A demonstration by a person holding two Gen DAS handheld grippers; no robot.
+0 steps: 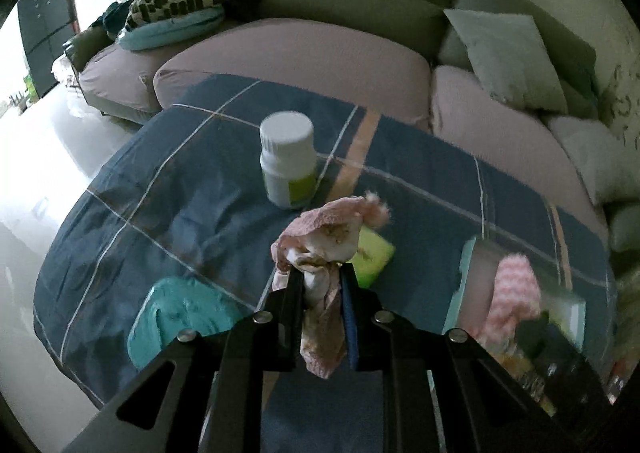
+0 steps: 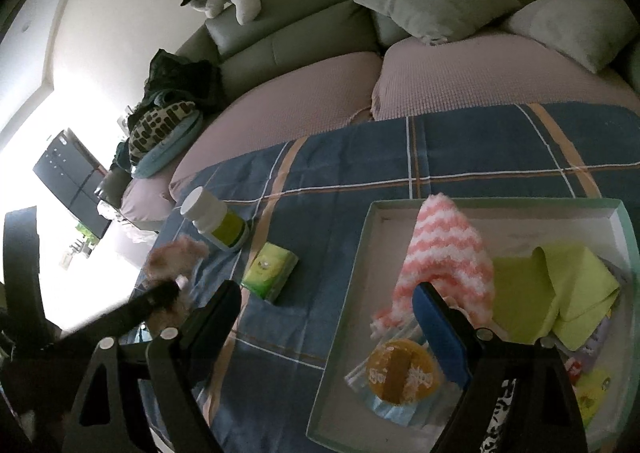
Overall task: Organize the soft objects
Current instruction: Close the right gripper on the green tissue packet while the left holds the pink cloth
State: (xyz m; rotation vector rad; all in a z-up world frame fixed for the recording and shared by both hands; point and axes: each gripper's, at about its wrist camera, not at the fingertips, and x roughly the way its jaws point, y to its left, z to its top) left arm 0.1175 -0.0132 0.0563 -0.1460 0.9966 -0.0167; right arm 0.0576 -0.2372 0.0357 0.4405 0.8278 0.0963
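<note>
Presently, the left gripper (image 1: pixel 320 273) is seen pinched on a small pink-and-white fabric item (image 1: pixel 320 249), apparently a sock or similar soft piece with a pompom, which is held clear of the blue plaid cloth (image 1: pixel 180 193) covering the work surface. In the left wrist view the item occupies the centre of the frame, its loose end hanging down between the fingers. In the right wrist view the same item (image 2: pixel 176 253) is found at about 9 o'clock, blurred.

The right gripper (image 2: pixel 326 307) is spread wide, with nothing between its fingers (the blue pad sits over the tray's near edge). It is positioned over the tray (image 2: pixel 500 205), which lies at 3 o'clock in that view.

Within the tray, a pink-and-white chevron knit piece (image 2: pixel 448 249) and a yellow-green cloth (image 2: pixel 560 285) are already deposited, along with a round orange packaged item (image 2: pixel 400 373) at 5 o'clock; these placements are judged to be completed work.

Outside the tray, a teal cloth (image 1: pixel 180 317) is noted at 8 o'clock in the left wrist view, and a green tissue pack (image 2: pixel 272 271) lies just beyond the held item. A white bottle (image 1: pixel 288 161) stands at 12 o'clock of the left gripper; it is not soft and is presumed outside the task.

The task is judged partly done: one item is in transit, and at least the teal cloth remains to be collected.
</note>
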